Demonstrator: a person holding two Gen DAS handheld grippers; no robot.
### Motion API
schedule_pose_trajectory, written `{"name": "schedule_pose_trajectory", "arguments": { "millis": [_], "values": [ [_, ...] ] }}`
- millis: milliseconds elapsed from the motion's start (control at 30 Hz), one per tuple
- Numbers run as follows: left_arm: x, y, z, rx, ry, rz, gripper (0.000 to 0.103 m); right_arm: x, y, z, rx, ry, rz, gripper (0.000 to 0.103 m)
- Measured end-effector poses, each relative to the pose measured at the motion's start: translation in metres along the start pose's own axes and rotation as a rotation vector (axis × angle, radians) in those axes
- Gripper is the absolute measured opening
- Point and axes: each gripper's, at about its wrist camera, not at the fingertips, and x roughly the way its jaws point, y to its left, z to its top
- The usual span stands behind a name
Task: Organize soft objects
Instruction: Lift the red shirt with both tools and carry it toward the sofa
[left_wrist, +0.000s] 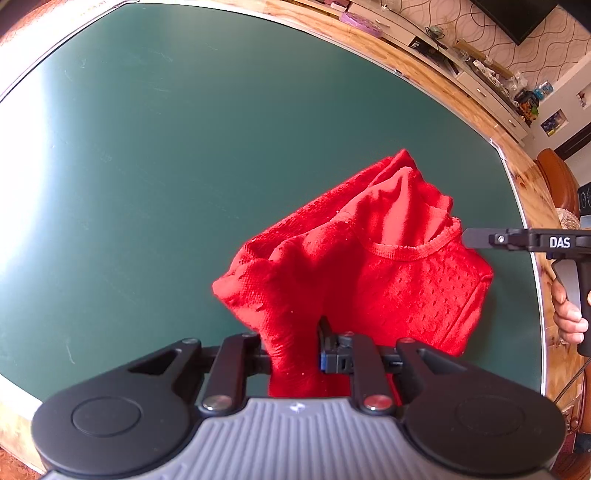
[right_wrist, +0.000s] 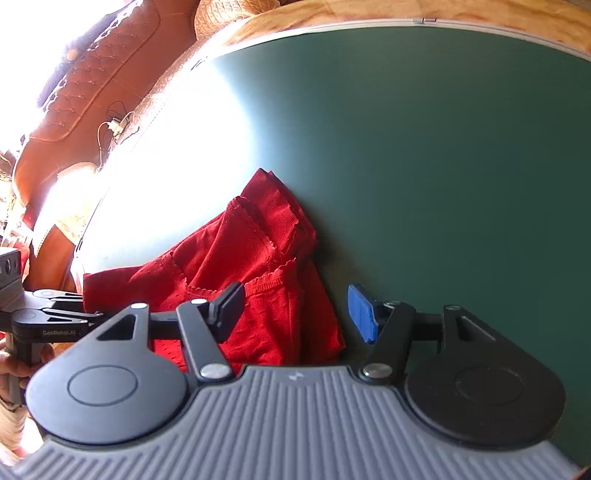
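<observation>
Fold step underway: left gripper (left_wrist: 295, 354) clamped cloth (left_wrist: 354, 258) edge; right gripper (right_wrist: 295, 314) wide beside it. Next probably needs right pinching hem.

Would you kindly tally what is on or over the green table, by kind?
Red knit garment: 1
Hand-held grippers: 2, left clamped on the garment, right open
Green table: 1
Total: 4

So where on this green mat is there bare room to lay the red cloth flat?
The dark green mat is bare beyond the red knit cloth, up to its pale edge trim. It is crowded nearer in: the left gripper pinches the cloth, and the right gripper is open beside it.
</observation>
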Motion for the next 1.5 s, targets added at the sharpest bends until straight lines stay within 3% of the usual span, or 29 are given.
{"name": "schedule_pose_trajectory", "arguments": {
  "millis": [133,267,300,333,367,400,633,833,1067,1233,1500],
  "values": [
    [0.001,-0.004,0.0,0.012,-0.004,0.003,0.03,0.009,0.012,-0.002,-0.021,0.055,-0.014,0.07],
    [0.003,-0.007,0.0,0.013,-0.012,0.002,0.031,0.012,0.019,0.0,-0.033,0.089,-0.029,0.068],
    [0.003,-0.009,0.002,0.013,-0.014,0.003,0.031,0.014,0.019,0.004,-0.03,0.094,-0.046,0.059],
    [0.003,-0.008,0.001,0.009,-0.017,0.002,0.031,0.016,0.017,0.005,-0.013,0.104,-0.053,0.036],
    [0.003,-0.008,0.002,0.007,-0.018,0.003,0.031,0.016,0.013,0.003,0.015,0.118,-0.052,0.022],
    [0.003,-0.009,0.001,0.011,-0.023,0.007,0.031,0.016,0.011,0.002,0.034,0.126,-0.044,0.018],
    [-0.006,-0.014,-0.005,0.034,-0.076,0.038,0.019,0.011,0.024,-0.014,0.051,0.094,-0.051,0.015],
    [-0.038,0.002,-0.019,-0.008,-0.145,0.069,0.017,-0.007,0.066,-0.015,0.013,0.024,-0.024,0.014],
    [-0.102,0.033,-0.055,-0.088,-0.236,0.12,0.016,-0.028,0.153,-0.005,-0.101,-0.032,0.042,0.013],
    [-0.174,0.077,-0.092,-0.175,-0.333,0.155,0.016,-0.042,0.227,-0.008,-0.178,-0.053,0.115,0.013],
    [-0.304,0.175,-0.211,-0.34,-0.473,0.287,0.016,-0.023,0.404,-0.043,-0.358,-0.015,0.246,0.013]
  ]
}}
